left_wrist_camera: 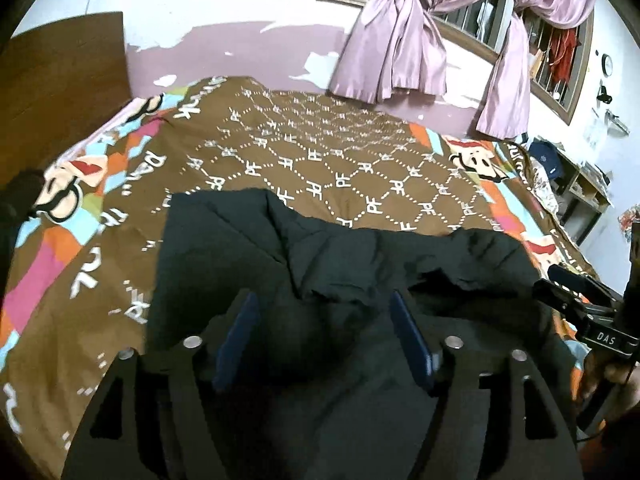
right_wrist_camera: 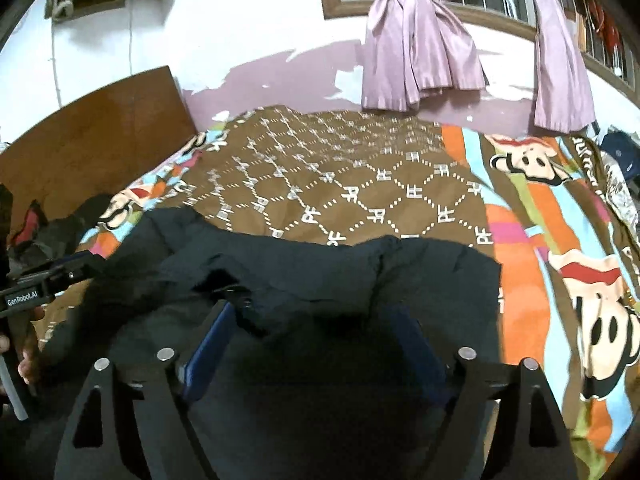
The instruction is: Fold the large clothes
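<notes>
1. Left gripper [left_wrist_camera: 324, 344]: hovered low over the near part of the garment, jaws spread wide with only dark cloth showing between the blue pads [left_wrist_camera: 236, 340]; nothing was held.
2. Right gripper [right_wrist_camera: 316, 350]: likewise set above the garment's near half, jaws parted and empty; whether the pads touched the cloth could not be told.
3. Dark jacket [left_wrist_camera: 248, 240]: a large blackish-green garment, seemingly padded, lay on the bed at its near edge, spread across the width under both grippers. Its far edge [right_wrist_camera: 432, 252] was rumpled, with a fold or collar bunched near the middle. Judged soft, bulky and limp, of moderate weight; it would sag and slide rather than hold a crease. The shell looked smooth, so perhaps slippery. Best taken at outer corners or along a seam, pinching several layers.
4. Bed cover [left_wrist_camera: 360, 168]: brown, patterned with white lattice and cartoon borders, it lay flat beyond the jacket and offered room for folding.
5. Headboard [right_wrist_camera: 96, 132]: brown wood, to the left.
6. Purple curtains [right_wrist_camera: 420, 52]: knotted at the window, on the far wall.
</notes>
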Motion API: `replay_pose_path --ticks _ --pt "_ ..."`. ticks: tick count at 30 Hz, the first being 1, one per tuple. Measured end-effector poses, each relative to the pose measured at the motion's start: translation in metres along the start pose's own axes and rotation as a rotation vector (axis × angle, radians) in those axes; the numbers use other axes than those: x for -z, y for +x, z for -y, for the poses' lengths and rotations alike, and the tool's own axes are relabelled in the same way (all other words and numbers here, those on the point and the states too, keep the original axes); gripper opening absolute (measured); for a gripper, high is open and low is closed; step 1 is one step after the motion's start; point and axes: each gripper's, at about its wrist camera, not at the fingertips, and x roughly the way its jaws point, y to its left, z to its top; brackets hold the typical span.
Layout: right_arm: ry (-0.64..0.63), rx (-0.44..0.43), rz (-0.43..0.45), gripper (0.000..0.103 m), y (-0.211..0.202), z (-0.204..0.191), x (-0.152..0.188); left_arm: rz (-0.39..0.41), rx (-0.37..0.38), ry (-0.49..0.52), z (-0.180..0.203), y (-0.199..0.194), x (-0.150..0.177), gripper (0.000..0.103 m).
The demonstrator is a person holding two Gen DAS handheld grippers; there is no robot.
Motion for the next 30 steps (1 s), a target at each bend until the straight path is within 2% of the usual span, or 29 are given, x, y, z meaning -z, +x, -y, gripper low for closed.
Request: replay_pose_path --ticks 3,7,9,15,21,25,30 --pt "-0.001 -0.017 0.028 0.091 -0.031 -0.012 -0.003 0.026 0.002 -0.01 0.01 -0.037 -0.001 0.074" --pt "-0.011 -0.011 0.086 0.102 -0.075 -0.031 -0.007 0.059 0.014 -0.013 0.025 -0.082 -0.002 0.093" --pt "-0.014 0.011 0.104 0.103 -0.091 -0.04 -0.011 0.073 0.027 -0.001 0.031 -0.103 -0.003 0.097" --pt "0.024 -0.015 0.173 0.103 -0.146 -0.056 -0.003 0.128 0.021 0.057 0.049 -0.162 0.005 0.101" --pt "0.055 -0.037 0.187 0.103 -0.189 -0.067 0.019 0.177 0.026 0.086 0.057 -0.212 0.027 0.101" --pt "0.02 -0.035 0.192 0.103 -0.212 -0.083 0.04 0.216 0.025 0.087 0.055 -0.242 0.051 0.101" --pt "-0.043 -0.023 0.192 0.103 -0.231 -0.102 0.072 0.229 0.041 0.089 0.048 -0.268 0.086 0.101"
